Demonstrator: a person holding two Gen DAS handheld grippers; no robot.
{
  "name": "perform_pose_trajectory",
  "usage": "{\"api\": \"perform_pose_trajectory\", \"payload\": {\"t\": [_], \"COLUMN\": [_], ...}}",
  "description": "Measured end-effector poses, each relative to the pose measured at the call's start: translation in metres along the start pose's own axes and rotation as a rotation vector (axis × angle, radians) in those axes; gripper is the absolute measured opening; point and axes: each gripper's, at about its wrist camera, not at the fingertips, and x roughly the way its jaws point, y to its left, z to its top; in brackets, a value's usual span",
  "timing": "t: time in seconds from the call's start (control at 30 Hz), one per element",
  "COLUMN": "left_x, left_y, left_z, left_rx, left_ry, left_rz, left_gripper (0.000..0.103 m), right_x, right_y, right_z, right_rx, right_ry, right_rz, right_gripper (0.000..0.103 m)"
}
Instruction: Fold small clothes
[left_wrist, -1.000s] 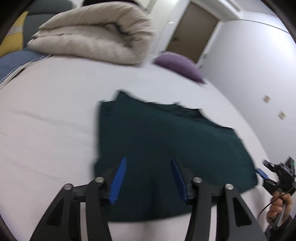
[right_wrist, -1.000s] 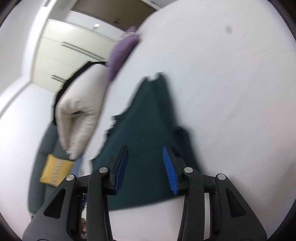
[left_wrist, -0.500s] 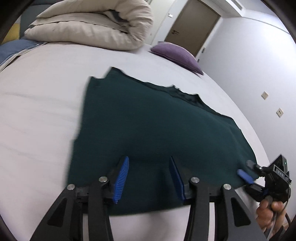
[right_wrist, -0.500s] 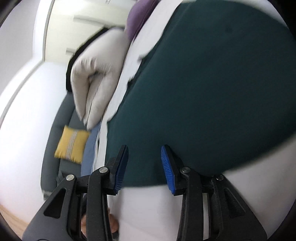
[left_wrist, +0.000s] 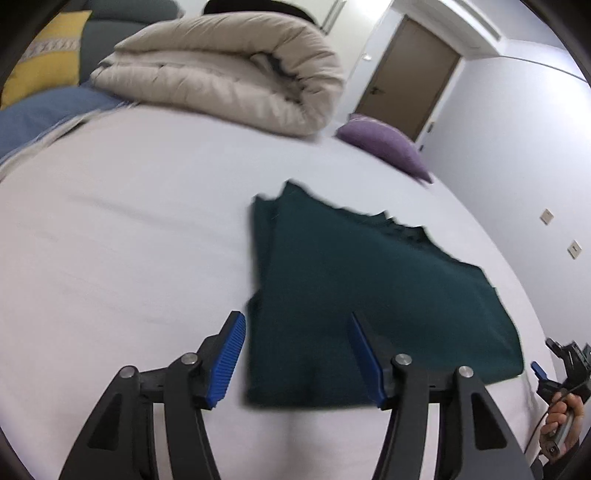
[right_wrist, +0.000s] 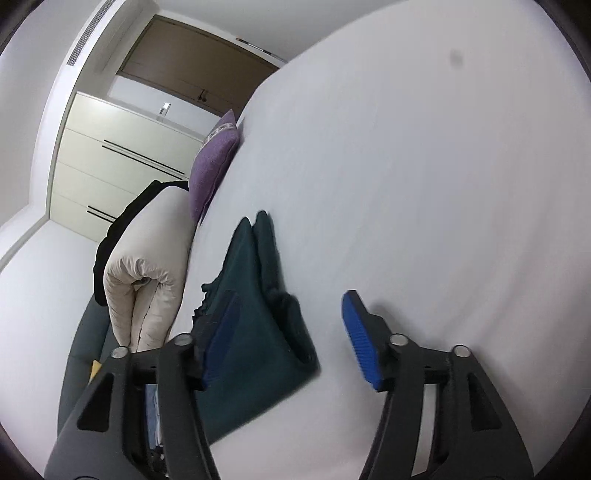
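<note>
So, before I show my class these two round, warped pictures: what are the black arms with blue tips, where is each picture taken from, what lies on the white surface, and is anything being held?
There is no robot here. A person holds a hand tool in each hand, each with two fingers with blue pads. A wide-angle camera on each tool looks forward along its fingers, which bends the picture.

One picture comes from the left gripper, the other from the right gripper. At the left view's edge you can see the person's hand on the other tool.

On the white bed lies a dark green garment, folded flat. Further back are a rolled beige duvet and a purple pillow.

Nothing is held: both grippers' jaws are opening, with no cloth pinched between the pads.
</note>
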Motion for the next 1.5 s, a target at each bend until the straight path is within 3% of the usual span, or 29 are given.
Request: {"api": "perform_pose_trajectory", "payload": {"t": [0.1, 0.23, 0.43, 0.53, 0.83, 0.9, 1.07, 1.33, 1.5], "left_x": [0.01, 0.04, 0.109, 0.12, 0.126, 0.126, 0.126, 0.125, 0.121], "left_y": [-0.029, -0.074, -0.119, -0.126, -0.134, -0.134, -0.135, -0.136, -0.141], "left_z": [0.008, 0.018, 0.012, 0.01, 0.005, 0.005, 0.004, 0.003, 0.004], "left_rx": [0.052, 0.109, 0.157, 0.18, 0.248, 0.248, 0.253, 0.261, 0.277], "left_ry": [0.01, 0.05, 0.212, 0.218, 0.224, 0.224, 0.22, 0.214, 0.209], "left_rz": [-0.034, -0.073, -0.045, -0.009, 0.037, 0.04, 0.042, 0.05, 0.073], "left_gripper": [0.061, 0.064, 0.065, 0.073, 0.075, 0.075, 0.075, 0.076, 0.074], "right_x": [0.011, 0.061, 0.119, 0.137, 0.145, 0.148, 0.152, 0.152, 0.153], "right_y": [0.016, 0.046, 0.061, 0.068, 0.084, 0.089, 0.088, 0.083, 0.084], "right_z": [0.004, 0.013, 0.014, 0.017, 0.008, 0.003, 0.004, -0.001, -0.004], "right_rx": [-0.055, -0.127, -0.152, -0.181, -0.234, -0.262, -0.239, -0.218, -0.233], "right_ry": [0.044, 0.132, 0.221, 0.252, 0.349, 0.359, 0.377, 0.379, 0.382], "right_rz": [-0.004, -0.045, -0.065, -0.057, 0.029, 0.013, 0.003, -0.004, -0.02], "right_gripper": [0.063, 0.063, 0.063, 0.063, 0.058, 0.058, 0.045, 0.034, 0.033]}}
